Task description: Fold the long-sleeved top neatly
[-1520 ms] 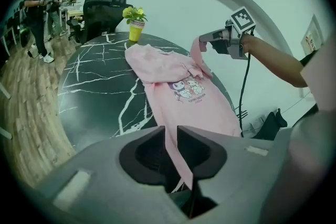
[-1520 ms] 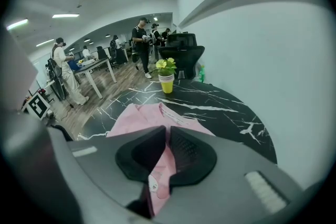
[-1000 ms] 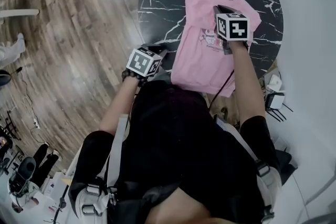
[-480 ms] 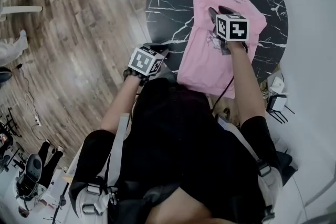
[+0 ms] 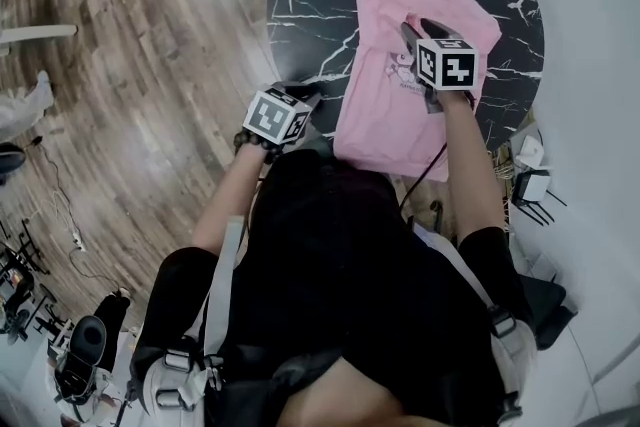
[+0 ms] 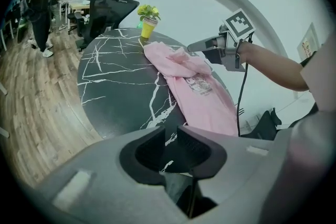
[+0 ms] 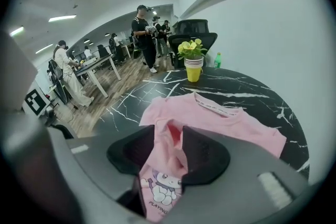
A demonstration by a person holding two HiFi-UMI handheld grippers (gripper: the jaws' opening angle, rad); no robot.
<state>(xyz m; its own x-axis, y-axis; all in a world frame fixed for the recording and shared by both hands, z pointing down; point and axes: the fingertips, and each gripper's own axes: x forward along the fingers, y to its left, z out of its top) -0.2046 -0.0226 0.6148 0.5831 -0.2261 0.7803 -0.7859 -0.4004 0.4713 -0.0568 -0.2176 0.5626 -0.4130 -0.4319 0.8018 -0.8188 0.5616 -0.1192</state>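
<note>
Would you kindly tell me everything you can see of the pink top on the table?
The pink top is soft-looking knit with a white-trimmed neckline and a cartoon print on the chest. It lies front-up on the round black marble table, collar away from the person, hem hanging over the near edge. A raised fold of its middle stands between the jaws of the right gripper, which have just been opening.

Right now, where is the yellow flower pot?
In the right gripper view the yellow flower pot stands at the far edge of the black table, beyond the collar of the pink top, a green bottle to its right.
</note>
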